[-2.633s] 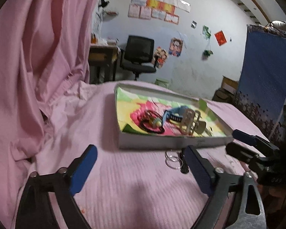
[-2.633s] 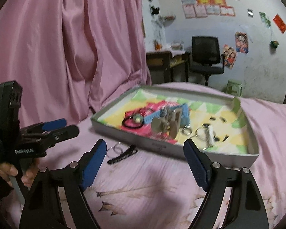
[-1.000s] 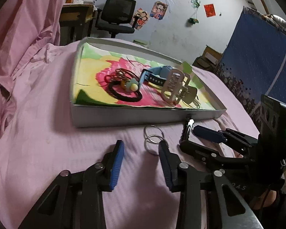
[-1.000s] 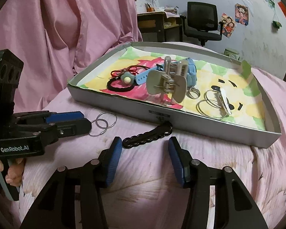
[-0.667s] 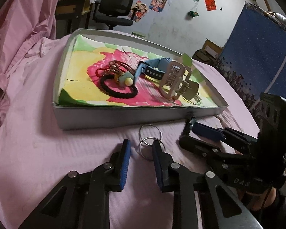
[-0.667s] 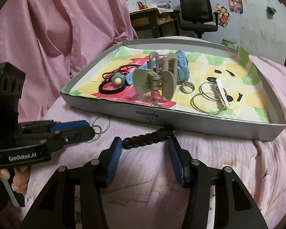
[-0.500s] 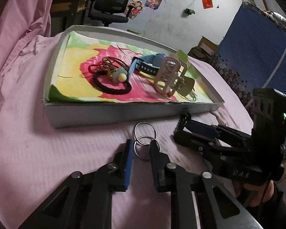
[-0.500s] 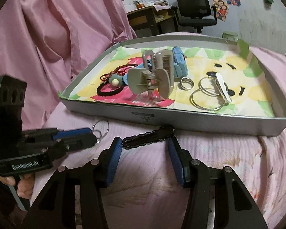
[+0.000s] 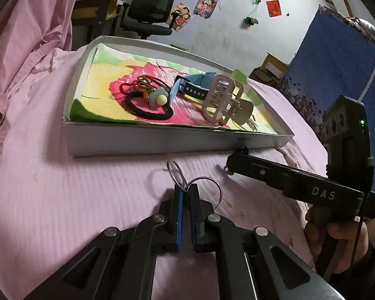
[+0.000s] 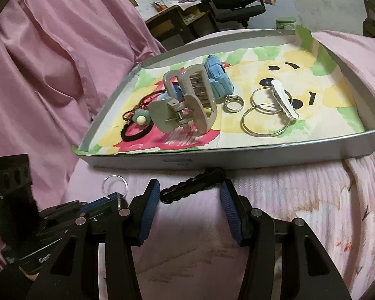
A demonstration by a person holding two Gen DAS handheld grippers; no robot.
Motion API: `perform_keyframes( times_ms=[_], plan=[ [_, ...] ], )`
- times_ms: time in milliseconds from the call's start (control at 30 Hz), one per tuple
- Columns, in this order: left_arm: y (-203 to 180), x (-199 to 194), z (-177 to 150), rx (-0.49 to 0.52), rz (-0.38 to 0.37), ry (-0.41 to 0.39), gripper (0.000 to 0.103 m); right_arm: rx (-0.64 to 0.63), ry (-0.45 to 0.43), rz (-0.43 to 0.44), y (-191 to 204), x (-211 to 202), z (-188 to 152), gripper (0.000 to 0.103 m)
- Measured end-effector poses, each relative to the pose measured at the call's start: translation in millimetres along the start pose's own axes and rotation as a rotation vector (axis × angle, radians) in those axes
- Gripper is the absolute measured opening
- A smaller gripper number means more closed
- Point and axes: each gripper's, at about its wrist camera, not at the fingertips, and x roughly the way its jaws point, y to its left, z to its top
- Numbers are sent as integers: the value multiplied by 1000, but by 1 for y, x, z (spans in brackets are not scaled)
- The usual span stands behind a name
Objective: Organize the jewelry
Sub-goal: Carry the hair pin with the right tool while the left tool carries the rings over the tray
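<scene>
My left gripper (image 9: pixel 185 192) is shut on a pair of linked silver rings (image 9: pixel 175 172), lifted a little off the pink bedsheet just in front of the tray (image 9: pixel 147 141). From the right wrist view, the left gripper (image 10: pixel 105 203) holds the rings (image 10: pixel 115 187) at lower left. My right gripper (image 10: pixel 190 200) is open, low over the sheet, its blue pads either side of a black beaded hair clip (image 10: pixel 195 184) that lies against the tray's front wall (image 10: pixel 237 158). Its tip (image 9: pixel 233 161) shows at right in the left wrist view.
In the tray lie a beige claw clip (image 10: pixel 187 102), a blue watch (image 10: pixel 217 75), a black hair tie with a flower charm (image 10: pixel 137 125), silver hoops (image 10: pixel 263 122) and a white clip (image 10: pixel 285 98). A pink curtain (image 10: pixel 50 62) hangs left; a hand (image 9: pixel 335 237) holds the right gripper.
My left gripper has closed on the linked rings and raised them off the sheet. My right gripper has come lower and closer around the black clip, still open.
</scene>
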Motion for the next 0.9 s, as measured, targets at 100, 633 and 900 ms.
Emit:
perform_keyframes(
  times_ms=[100,633,900],
  plan=[
    [0,-1,-1,-7,2,-5,5,23,-1,-42,6,6,3,46],
    [-5,-10,-8,-14,13,-19,5,-55,64,-110,21,7,1,34],
    [-12,-14,-12,-7,15,-27,5,-27,49,-59,5,-9,-9,16]
  ],
)
